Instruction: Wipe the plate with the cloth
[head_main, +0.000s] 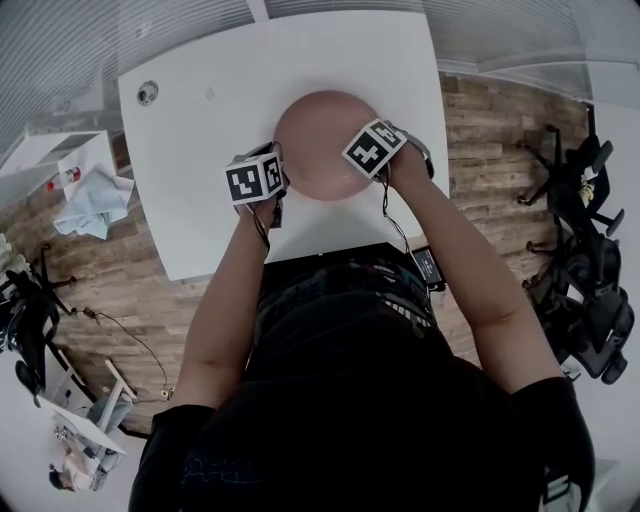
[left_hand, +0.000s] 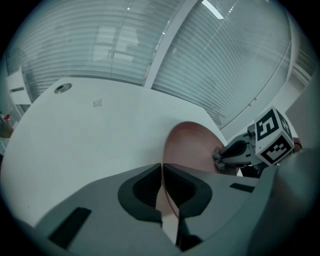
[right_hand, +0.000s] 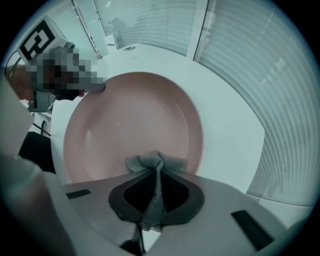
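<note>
A pink plate sits on the white table, tilted up at its left rim. My left gripper is shut on that rim; in the left gripper view the plate's edge runs straight between the closed jaws. My right gripper points down over the plate's right side, shut on a grey mesh cloth. The cloth's bunched end lies on the plate's inner surface near its rim. From the left gripper view, the right gripper and cloth touch the far side of the plate.
The table's near edge is just below the grippers, with a round grommet at its far left corner. A light blue rag lies on a side unit at left. Black chairs stand on the wooden floor at right.
</note>
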